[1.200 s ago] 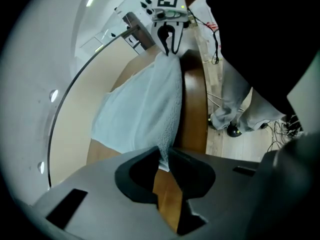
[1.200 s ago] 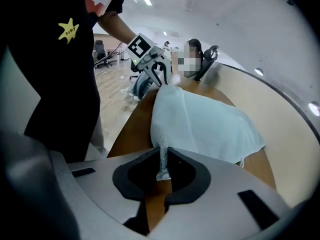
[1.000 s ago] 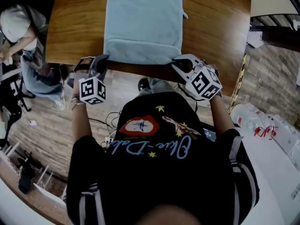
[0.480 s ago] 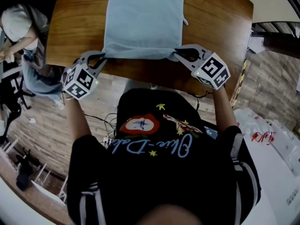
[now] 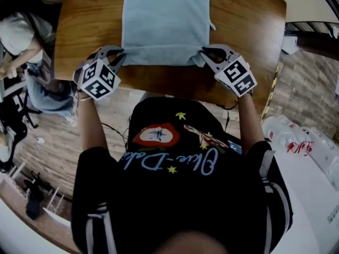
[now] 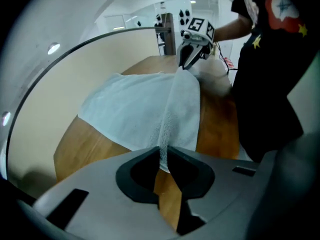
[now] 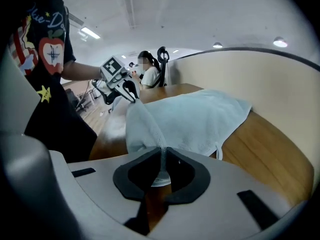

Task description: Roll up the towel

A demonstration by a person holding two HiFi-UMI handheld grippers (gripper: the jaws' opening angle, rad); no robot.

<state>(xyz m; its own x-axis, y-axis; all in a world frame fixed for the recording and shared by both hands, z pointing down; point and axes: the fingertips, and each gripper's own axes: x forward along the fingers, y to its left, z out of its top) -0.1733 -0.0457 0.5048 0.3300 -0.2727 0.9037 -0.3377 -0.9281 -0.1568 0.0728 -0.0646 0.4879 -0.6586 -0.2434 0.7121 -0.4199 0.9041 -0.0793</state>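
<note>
Left gripper (image 5: 118, 55) and right gripper (image 5: 204, 56) each pinched a near corner of the towel (image 5: 166, 23); rolling seemed barely begun, needing both corners turned forward evenly

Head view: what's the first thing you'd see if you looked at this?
A big pale blue towel lies spread on the brown wooden table, in the middle at the top. At its near edge, the left gripper and the right gripper each have their jaws shut on a corner. Below them is the person's black shirt with a red picture.
</note>
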